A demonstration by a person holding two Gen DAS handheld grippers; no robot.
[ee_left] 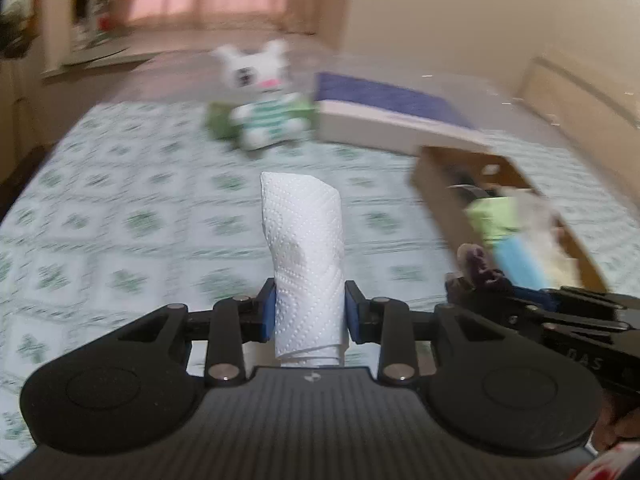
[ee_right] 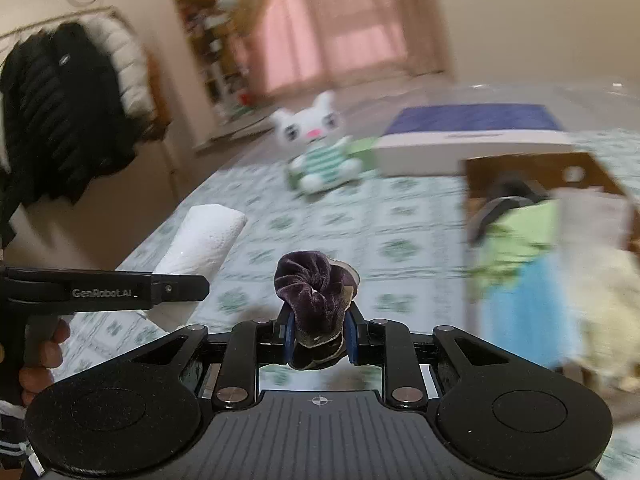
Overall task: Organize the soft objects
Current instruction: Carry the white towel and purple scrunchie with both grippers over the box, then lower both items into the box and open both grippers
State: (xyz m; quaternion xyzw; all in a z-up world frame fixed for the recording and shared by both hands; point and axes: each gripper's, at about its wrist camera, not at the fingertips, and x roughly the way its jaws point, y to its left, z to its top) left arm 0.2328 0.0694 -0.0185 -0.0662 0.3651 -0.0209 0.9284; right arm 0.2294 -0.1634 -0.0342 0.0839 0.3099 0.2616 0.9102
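My left gripper [ee_left: 310,312] is shut on a rolled white paper towel [ee_left: 306,248] that stands up between its blue pads above the bed. The roll also shows in the right wrist view [ee_right: 204,240], at the left. My right gripper [ee_right: 318,332] is shut on a dark purple velvet scrunchie [ee_right: 310,292]; the scrunchie shows in the left wrist view [ee_left: 478,264] too. A brown cardboard box [ee_right: 516,168] at the right holds green, blue and cream soft items [ee_right: 528,240]. A white plush cat [ee_left: 264,96] in a green striped shirt sits at the far side of the bed.
The bed has a green-patterned white sheet [ee_left: 140,220]. A flat white box with a dark blue top [ee_left: 384,112] lies behind the cardboard box. A black jacket [ee_right: 60,112] hangs at the left. Pink curtains [ee_right: 320,28] are at the back.
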